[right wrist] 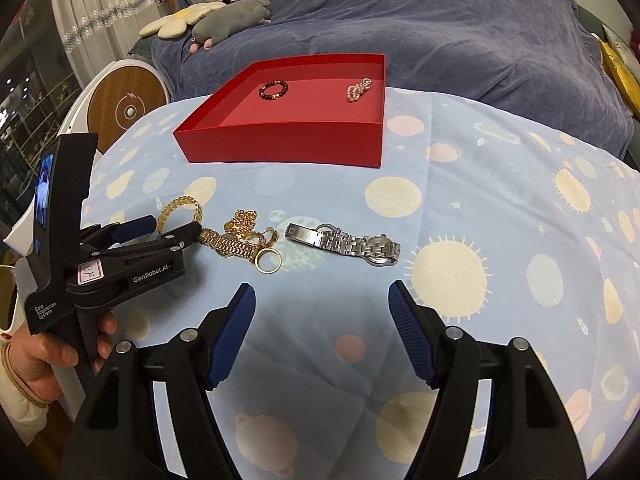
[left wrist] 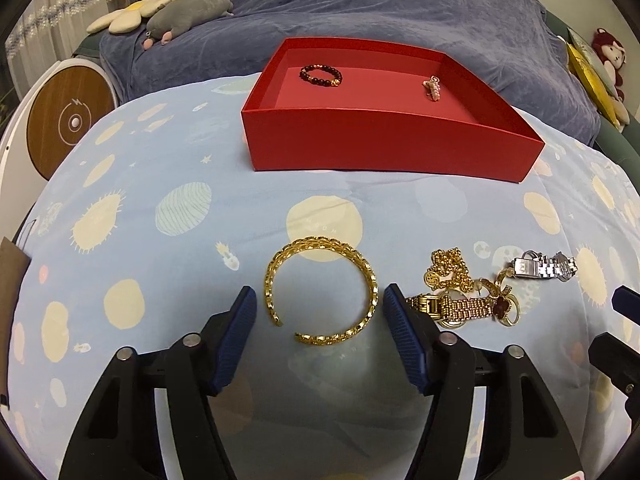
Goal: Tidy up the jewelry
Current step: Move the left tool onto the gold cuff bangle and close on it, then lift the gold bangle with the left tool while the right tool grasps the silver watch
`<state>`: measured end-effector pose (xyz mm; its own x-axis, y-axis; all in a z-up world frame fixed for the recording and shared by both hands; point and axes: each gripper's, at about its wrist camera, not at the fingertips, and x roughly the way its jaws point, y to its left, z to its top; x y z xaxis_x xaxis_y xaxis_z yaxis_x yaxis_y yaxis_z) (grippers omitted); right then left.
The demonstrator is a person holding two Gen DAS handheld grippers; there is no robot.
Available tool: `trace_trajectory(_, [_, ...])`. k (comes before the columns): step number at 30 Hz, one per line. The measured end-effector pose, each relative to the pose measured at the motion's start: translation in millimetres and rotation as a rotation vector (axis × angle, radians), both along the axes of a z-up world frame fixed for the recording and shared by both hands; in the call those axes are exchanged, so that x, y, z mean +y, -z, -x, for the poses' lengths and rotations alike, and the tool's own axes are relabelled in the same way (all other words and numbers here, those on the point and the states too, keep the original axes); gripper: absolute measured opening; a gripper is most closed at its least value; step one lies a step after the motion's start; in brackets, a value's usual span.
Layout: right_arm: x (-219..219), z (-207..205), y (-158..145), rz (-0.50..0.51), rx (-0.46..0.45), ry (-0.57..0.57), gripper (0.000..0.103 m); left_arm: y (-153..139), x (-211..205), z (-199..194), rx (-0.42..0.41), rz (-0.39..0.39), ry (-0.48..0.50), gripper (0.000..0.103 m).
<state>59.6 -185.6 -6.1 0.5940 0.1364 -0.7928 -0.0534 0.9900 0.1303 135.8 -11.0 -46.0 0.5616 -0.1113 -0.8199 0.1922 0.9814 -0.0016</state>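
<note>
A gold open bangle (left wrist: 322,290) lies on the blue quilt. My left gripper (left wrist: 320,304) is open, its blue fingers on either side of the bangle, not touching it. Right of it lies a tangle of gold jewelry (left wrist: 464,292) and a silver watch (left wrist: 542,266). The red box (left wrist: 384,148) behind holds a dark bead bracelet (left wrist: 320,75) and a pink pearl piece (left wrist: 432,89). My right gripper (right wrist: 322,304) is open and empty, low over the quilt in front of the silver watch (right wrist: 344,244). The left gripper (right wrist: 168,226) shows at the left around the bangle (right wrist: 180,208).
The quilt (left wrist: 160,184) covers a rounded surface. A blue-covered sofa (left wrist: 360,8) with plush toys (left wrist: 188,16) stands behind the box. A round wooden-faced device (left wrist: 70,124) is at the left. More toys (left wrist: 608,64) sit at the right.
</note>
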Motion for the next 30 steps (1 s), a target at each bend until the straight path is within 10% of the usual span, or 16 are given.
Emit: trace_trajectory(30, [-23.0, -48.8, 28.3, 0.03, 0.04, 0.029, 0.064, -23.7, 16.1, 10.5, -0.011, 0.028, -0.007, 0.054])
